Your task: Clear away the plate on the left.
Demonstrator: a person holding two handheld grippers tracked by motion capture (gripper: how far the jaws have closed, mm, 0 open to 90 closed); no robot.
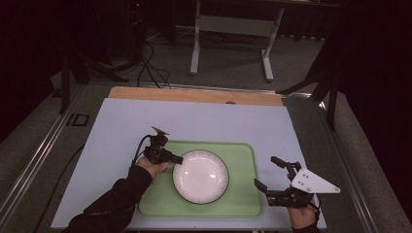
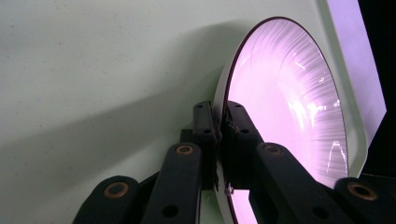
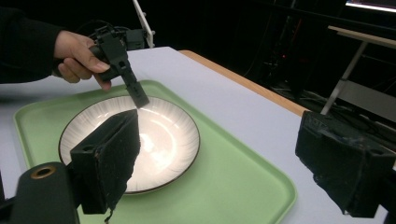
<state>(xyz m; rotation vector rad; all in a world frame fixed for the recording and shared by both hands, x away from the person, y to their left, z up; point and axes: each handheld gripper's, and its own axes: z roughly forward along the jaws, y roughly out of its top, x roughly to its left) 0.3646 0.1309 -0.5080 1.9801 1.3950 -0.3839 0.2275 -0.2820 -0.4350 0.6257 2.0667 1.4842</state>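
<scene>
A: Where's the white plate [image 1: 200,175]?

B: Centred on the green tray [image 1: 243,201]. My left gripper [image 1: 179,159] pinches the plate's left rim; my right gripper [image 1: 268,174] gapes wide, empty, off the tray's right edge.

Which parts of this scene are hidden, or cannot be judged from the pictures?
- Plate underside: hidden in the high view by the plate itself, so whether it is lifted off the green tray cannot be judged.
- Plate's near rim: covered in the right gripper view by the right gripper jaw.
- Left gripper body: cut off by the bottom edge of the left gripper view.
- Right hand: cut off by the bottom edge of the high view.
</scene>
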